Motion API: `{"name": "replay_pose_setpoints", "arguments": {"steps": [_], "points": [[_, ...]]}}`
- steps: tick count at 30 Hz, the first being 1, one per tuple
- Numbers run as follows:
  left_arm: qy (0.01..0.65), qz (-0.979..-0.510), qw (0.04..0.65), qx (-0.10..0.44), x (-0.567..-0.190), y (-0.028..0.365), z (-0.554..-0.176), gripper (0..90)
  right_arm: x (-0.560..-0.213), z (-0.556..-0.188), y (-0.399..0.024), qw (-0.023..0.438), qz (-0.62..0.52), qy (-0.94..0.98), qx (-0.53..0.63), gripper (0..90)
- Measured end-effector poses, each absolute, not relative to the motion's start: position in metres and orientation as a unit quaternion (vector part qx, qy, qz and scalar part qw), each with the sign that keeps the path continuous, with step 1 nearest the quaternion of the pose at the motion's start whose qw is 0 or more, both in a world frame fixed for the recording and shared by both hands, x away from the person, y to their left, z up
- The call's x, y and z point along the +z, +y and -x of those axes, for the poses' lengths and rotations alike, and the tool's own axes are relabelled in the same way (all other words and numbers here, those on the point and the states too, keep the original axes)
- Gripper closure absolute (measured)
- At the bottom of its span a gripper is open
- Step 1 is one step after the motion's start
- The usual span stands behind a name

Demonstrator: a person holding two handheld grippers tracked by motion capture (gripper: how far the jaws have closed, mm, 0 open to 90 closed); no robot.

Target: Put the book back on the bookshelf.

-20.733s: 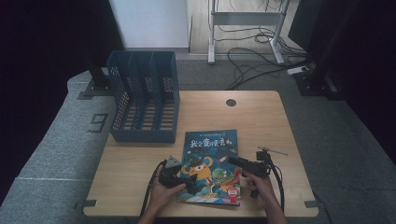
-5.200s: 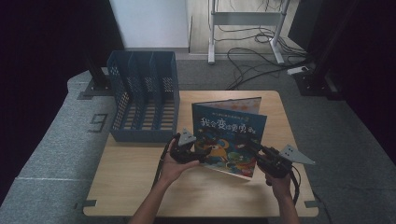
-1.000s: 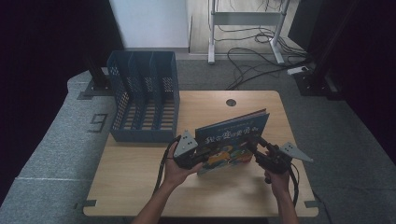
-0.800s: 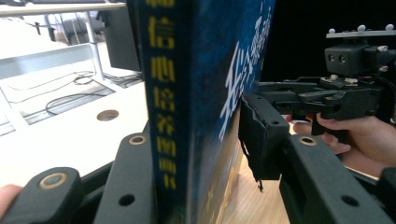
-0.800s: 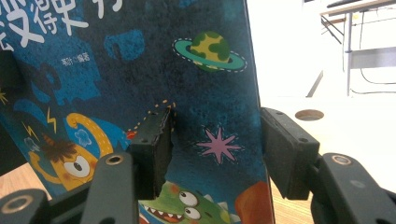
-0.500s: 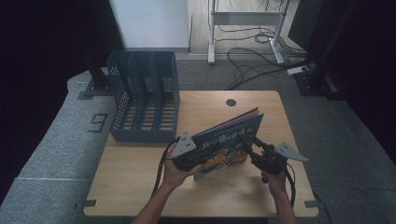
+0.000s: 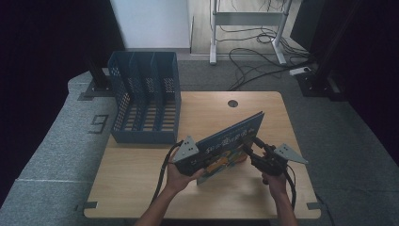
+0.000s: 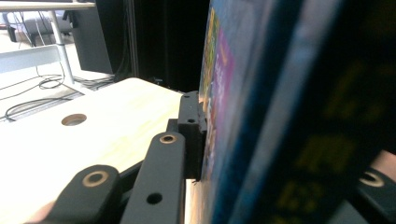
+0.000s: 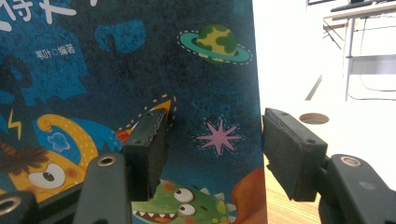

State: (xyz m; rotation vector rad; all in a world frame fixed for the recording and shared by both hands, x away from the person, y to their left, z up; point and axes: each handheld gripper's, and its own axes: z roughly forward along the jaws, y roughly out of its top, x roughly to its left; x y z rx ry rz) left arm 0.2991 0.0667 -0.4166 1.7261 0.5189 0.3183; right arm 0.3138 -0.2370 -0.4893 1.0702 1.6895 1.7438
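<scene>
Between left gripper point(image 7: 195, 160) and right gripper point(image 7: 254, 153): tilted book point(image 7: 230, 146), left clamping.

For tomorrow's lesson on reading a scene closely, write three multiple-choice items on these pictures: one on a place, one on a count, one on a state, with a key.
1. Where does the blue file rack stand?
A. at the table's far left
B. at the table's near right
C. on the floor

2. How many slots does the file rack have?
A. one
B. three
C. six

3. How is the picture book placed?
A. flat on the table
B. inside the rack
C. raised on edge between the two grippers

Key: 1 A, the high view shows it on the far left part of the table. 2 B, two dividers split it into three slots. 3 C, the left gripper clamps it, and the book's edge stands between the open jaws of the right gripper.
</scene>
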Motion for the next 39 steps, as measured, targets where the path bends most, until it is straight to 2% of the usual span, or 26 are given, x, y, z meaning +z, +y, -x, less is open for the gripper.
{"name": "replay_pose_setpoints", "arguments": {"steps": [5,8,19,39], "points": [[0.233,-0.738,0.619,0.133,-0.416,0.066,-0.301,72.2,-0.49,-0.313,-0.234,0.247,-0.397,0.614,0.636,40.7],[0.235,-0.735,0.619,0.147,-0.417,0.066,-0.299,76.5,-0.49,-0.314,-0.233,0.248,-0.398,0.612,0.637,40.6],[0.225,-0.733,0.619,0.17,-0.417,0.064,-0.29,81.0,-0.491,-0.315,-0.235,0.241,-0.401,0.619,0.63,39.7],[0.281,-0.685,0.652,0.164,-0.411,0.08,-0.296,81.9,-0.49,-0.313,-0.252,0.244,-0.426,0.599,0.632,40.1]]}}
